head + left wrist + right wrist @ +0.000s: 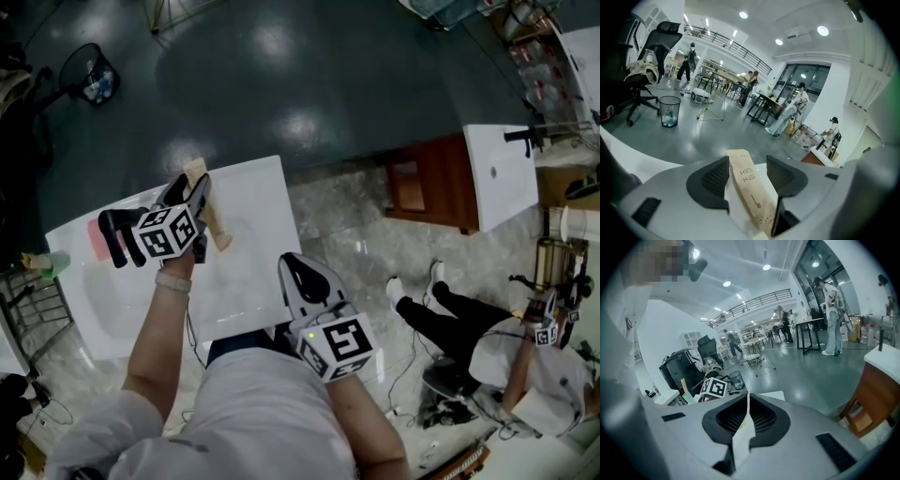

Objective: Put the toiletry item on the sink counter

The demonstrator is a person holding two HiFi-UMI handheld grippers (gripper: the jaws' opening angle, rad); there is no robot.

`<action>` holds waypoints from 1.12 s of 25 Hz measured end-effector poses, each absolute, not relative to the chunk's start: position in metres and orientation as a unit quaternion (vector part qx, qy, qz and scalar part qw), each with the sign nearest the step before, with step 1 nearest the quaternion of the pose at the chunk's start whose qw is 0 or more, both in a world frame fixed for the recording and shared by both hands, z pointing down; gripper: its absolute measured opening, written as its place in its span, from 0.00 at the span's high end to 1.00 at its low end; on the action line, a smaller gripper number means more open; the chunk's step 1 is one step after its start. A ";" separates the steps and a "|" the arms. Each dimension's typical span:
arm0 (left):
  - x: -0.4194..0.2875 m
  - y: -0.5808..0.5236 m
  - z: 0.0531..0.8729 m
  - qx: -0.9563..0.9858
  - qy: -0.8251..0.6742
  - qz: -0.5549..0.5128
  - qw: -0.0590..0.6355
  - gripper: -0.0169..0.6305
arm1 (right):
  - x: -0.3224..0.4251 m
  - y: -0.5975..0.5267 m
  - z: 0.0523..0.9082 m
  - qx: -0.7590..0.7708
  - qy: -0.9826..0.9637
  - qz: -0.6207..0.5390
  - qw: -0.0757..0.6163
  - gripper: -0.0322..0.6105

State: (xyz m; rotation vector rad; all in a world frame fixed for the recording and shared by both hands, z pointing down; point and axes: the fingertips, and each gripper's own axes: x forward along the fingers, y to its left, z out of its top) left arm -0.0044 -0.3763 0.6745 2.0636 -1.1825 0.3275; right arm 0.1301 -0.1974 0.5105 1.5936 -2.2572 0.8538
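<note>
The left gripper (pixel 747 165) is open, its jaws spread either side of the tan toothbrush box (pixel 752 197). The box lies on the white sink counter (pixel 255 192), left of centre in the head view. The right gripper (pixel 747 401), lower centre, is closed on nothing. A dark glossy floor (pixel 281 84) fills the upper frame, with a waste bin (pixel 94 77) upper left. At right, a wooden cabinet (pixel 427 183) stands on marbled tiles (pixel 347 220).

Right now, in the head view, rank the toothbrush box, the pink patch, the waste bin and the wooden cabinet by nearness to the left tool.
1. toothbrush box, between the jaws of the left tool.
2. pink patch, on the left of the counter.
3. waste bin, on the floor, upper left.
4. wooden cabinet, far right.
</note>
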 end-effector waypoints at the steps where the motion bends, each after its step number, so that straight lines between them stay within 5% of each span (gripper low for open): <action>1: -0.003 -0.376 0.674 0.801 -0.460 0.129 0.362 0.60 | 0.132 -0.197 0.509 0.547 -0.775 0.292 0.124 0.91; 10: -0.015 -0.371 0.671 0.796 -0.473 0.134 0.353 0.50 | 0.131 -0.186 0.504 0.549 -0.776 0.287 0.118 0.91; 22: -0.019 -0.354 0.630 0.807 -0.472 0.126 0.330 0.51 | 0.129 -0.181 0.486 0.536 -0.794 0.266 0.106 0.91; 24: -0.022 -0.350 0.617 0.808 -0.476 0.119 0.326 0.55 | 0.127 -0.182 0.481 0.531 -0.799 0.262 0.103 0.91; 28: -0.031 -0.337 0.584 0.815 -0.486 0.099 0.300 0.82 | 0.121 -0.183 0.470 0.522 -0.808 0.254 0.097 0.91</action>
